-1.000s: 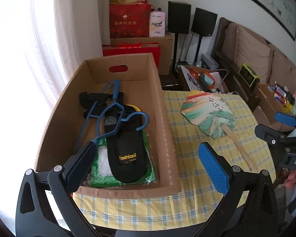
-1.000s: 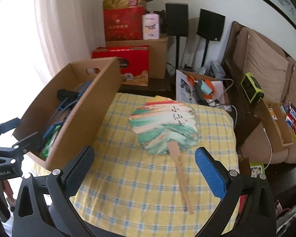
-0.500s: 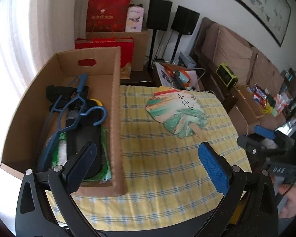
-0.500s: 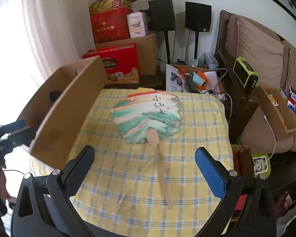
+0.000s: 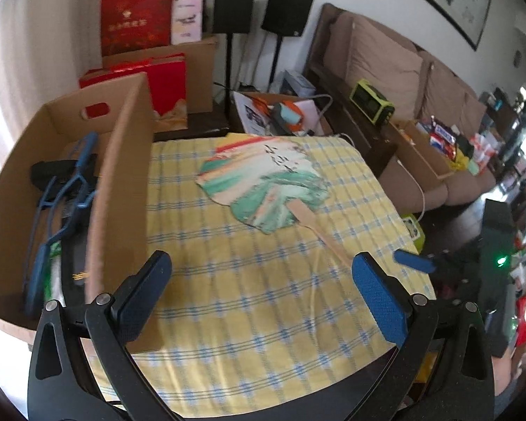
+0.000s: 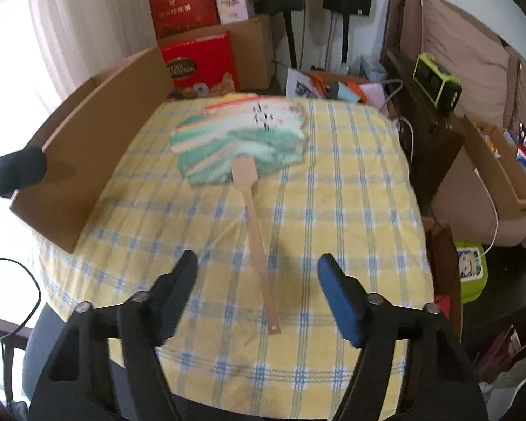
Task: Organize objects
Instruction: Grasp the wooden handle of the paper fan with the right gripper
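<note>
A painted paper fan [image 5: 263, 182] [image 6: 242, 140] lies flat on the yellow checked cloth, its wooden handle [image 6: 256, 231] pointing toward me. My right gripper [image 6: 258, 263] hangs low over the near end of that handle. Its jaws are closing, the handle lies between them, and the pads stand clear of it. One blue finger of it shows in the left wrist view [image 5: 413, 261]. My left gripper [image 5: 262, 261] is open and empty above the cloth, beside the cardboard box [image 5: 122, 175] [image 6: 98, 140]. The box holds a blue hanger [image 5: 66, 193], a black case and a green packet [image 5: 54, 273].
Red gift boxes [image 5: 164, 80] and two black speakers [image 5: 287, 14] stand behind the table. A brown sofa [image 5: 385, 59] runs along the right, with a green radio [image 6: 436, 82] and an open carton of snacks [image 5: 435, 147] before it.
Both views have swung from the box toward the fan. My right gripper has sunk close to the fan's handle and its jaws have narrowed. The left gripper has shifted right, still open.
</note>
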`<state>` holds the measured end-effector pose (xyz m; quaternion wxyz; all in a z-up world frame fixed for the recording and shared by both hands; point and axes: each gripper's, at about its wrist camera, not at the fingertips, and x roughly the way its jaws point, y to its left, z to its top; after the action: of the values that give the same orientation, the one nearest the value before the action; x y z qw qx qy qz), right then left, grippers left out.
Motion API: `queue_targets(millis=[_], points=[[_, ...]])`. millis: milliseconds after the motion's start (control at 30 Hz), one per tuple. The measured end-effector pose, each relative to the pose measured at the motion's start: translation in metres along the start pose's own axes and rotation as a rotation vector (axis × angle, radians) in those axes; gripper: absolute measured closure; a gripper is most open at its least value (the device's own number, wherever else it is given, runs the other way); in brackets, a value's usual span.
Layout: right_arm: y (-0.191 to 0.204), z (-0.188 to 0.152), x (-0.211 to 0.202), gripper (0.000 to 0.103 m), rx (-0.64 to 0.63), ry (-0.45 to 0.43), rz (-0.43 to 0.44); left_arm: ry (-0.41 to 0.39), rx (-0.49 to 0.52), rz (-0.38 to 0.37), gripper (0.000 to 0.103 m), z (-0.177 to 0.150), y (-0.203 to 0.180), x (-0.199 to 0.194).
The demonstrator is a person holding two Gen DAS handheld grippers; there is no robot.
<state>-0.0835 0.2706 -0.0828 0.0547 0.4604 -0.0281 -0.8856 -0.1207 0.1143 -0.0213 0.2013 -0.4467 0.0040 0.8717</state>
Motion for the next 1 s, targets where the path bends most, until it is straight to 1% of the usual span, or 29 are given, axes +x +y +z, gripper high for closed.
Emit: queue_targets(millis=[67,100,167,300,367,500,533,633,700,733,767,867,933,1000], points=[[-0.003,-0.005,0.004,0.041,0.012,0.011,0.007,0.018,0.004,-0.019,0.0,-0.001,-0.007,0.008],[-0.005,-0.008,0.007,0.042,0.019,0.019,0.012,0.03,0.007,-0.022,0.0,-0.001,-0.01,0.013],[-0.006,-0.011,0.01,0.051,0.029,0.026,0.018,0.049,0.015,-0.023,0.001,-0.001,-0.016,0.024],[-0.007,-0.016,0.019,0.054,0.042,0.051,0.02,0.082,0.001,-0.046,0.001,-0.004,-0.023,0.041],[-0.008,-0.017,0.021,0.059,0.046,0.048,0.027,0.102,-0.008,-0.051,0.001,-0.007,-0.025,0.049],[-0.01,-0.02,0.025,0.066,0.066,0.05,0.046,0.155,-0.037,-0.078,0.002,-0.014,-0.027,0.069],[-0.01,-0.021,0.027,0.07,0.067,0.052,0.047,0.164,-0.048,-0.082,0.003,-0.015,-0.027,0.074],[-0.01,-0.022,0.029,0.074,0.069,0.053,0.049,0.191,-0.071,-0.083,0.006,-0.02,-0.027,0.087],[-0.01,-0.022,0.029,0.081,0.073,0.053,0.052,0.214,-0.081,-0.095,0.009,-0.022,-0.028,0.096],[-0.011,-0.022,0.029,0.09,0.078,0.053,0.056,0.223,-0.089,-0.102,0.011,-0.024,-0.028,0.099],[-0.012,-0.022,0.029,0.091,0.085,0.054,0.057,0.237,-0.099,-0.111,0.015,-0.025,-0.028,0.104],[-0.015,-0.022,0.029,0.093,0.116,0.052,0.091,0.268,-0.141,-0.139,0.022,-0.025,-0.027,0.115],[-0.017,-0.023,0.029,0.093,0.132,0.054,0.118,0.284,-0.171,-0.163,0.023,-0.026,-0.025,0.121],[-0.018,-0.023,0.029,0.094,0.146,0.056,0.144,0.296,-0.194,-0.195,0.028,-0.026,-0.024,0.126]])
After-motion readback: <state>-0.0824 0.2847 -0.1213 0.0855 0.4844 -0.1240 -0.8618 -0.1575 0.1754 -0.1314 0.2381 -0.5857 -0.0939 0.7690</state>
